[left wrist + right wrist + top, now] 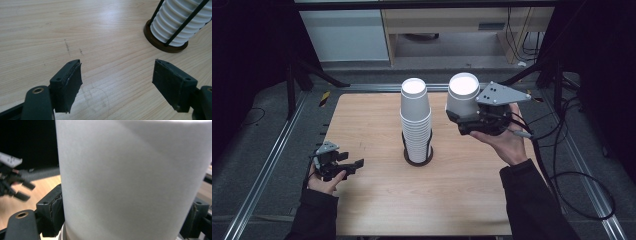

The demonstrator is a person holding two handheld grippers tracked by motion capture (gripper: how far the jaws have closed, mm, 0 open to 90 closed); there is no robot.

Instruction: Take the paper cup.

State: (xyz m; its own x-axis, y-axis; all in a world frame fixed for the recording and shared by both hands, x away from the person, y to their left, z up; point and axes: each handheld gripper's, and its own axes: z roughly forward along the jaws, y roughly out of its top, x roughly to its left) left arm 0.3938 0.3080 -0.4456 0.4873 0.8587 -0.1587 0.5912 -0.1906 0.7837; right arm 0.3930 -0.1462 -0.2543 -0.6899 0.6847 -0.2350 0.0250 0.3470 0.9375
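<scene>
Above the right half of the desk [377,200], 1 white paper cup [462,97] hangs upright in the air, mouth up, clamped low on its wall by the right hand-held gripper [462,122]. From the right gripper view, the cup wall [130,180] sits between both black pads, which press on it. Such a cup is probably very light, thin and easy to crush, with a smooth wall that may slip, so a gentle squeeze low down, where the base stiffens it, seems safest. Just beside it, to its left, a tall stack of nested white cups [416,120] stands in a black wire holder [418,157] near the middle of the desk. The left hand-held gripper [352,165] rests low near the desk's left edge, jaws apart and empty, well apart from the stack. Pale wood grain covers the desk, with faint scuff marks. Around it lie grey floor, metal rails, loose black cables and dark walls; a light wooden cabinet stands beyond.
</scene>
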